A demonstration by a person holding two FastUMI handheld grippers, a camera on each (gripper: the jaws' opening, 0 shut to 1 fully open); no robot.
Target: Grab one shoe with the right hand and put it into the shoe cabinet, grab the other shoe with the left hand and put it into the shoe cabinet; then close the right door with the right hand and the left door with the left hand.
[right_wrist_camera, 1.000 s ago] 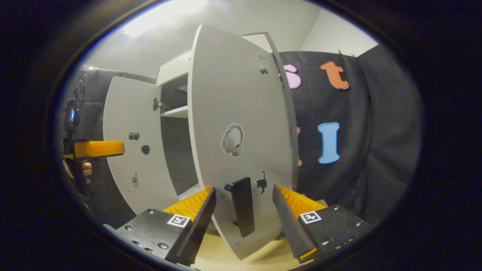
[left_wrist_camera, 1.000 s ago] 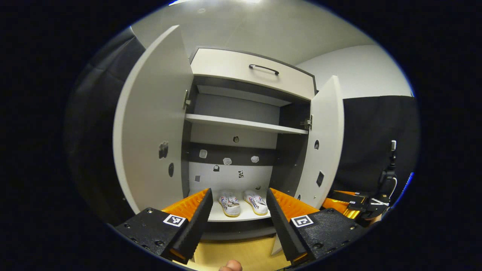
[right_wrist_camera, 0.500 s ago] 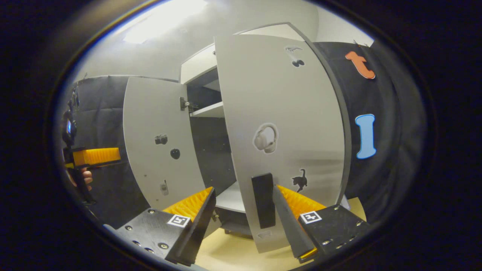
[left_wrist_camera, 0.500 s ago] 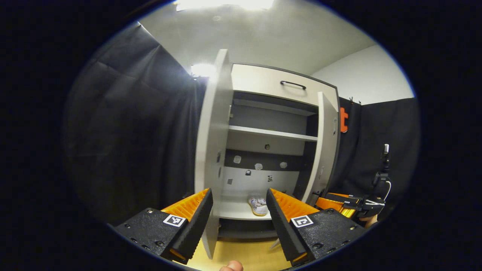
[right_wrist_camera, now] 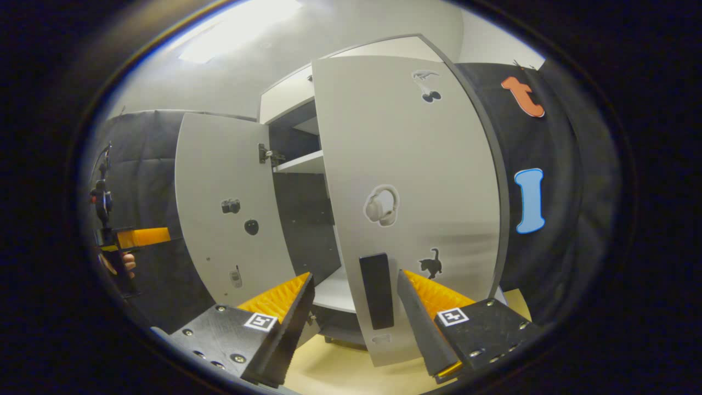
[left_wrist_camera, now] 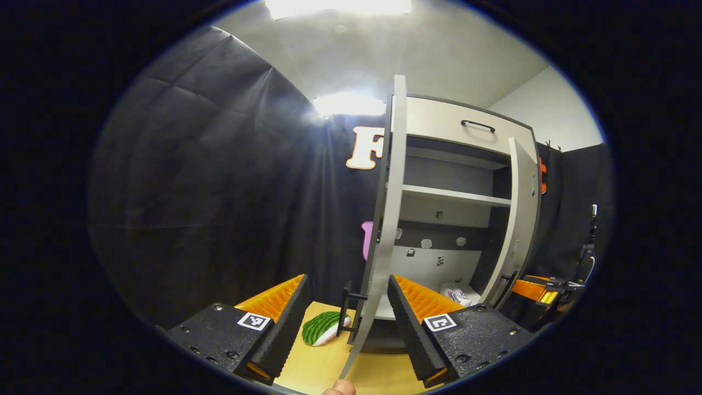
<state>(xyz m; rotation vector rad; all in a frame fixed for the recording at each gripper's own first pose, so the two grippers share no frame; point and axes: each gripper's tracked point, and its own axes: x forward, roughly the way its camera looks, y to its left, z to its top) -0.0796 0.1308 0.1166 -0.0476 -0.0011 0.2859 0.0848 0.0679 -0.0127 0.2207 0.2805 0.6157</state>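
Left gripper view — left gripper [left_wrist_camera: 346, 307], fingers spread wide, nothing held; the edge of the shoe cabinet's left door [left_wrist_camera: 384, 230] stands between them, its black handle [left_wrist_camera: 346, 312] on the outer face. One white shoe [left_wrist_camera: 456, 294] on the cabinet's bottom shelf [left_wrist_camera: 386, 310]. A green striped item [left_wrist_camera: 323, 328] lies on the wooden floor [left_wrist_camera: 318, 367] beside the door.

Right gripper view — right gripper [right_wrist_camera: 355, 307], likewise open and empty, at the right door [right_wrist_camera: 417, 197], whose dark handle [right_wrist_camera: 377, 299] sits between its fingers; contact cannot be told. Both doors ajar.

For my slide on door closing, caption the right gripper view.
Open hand-held gripper straddles the right door's handle; both cabinet doors stand open.
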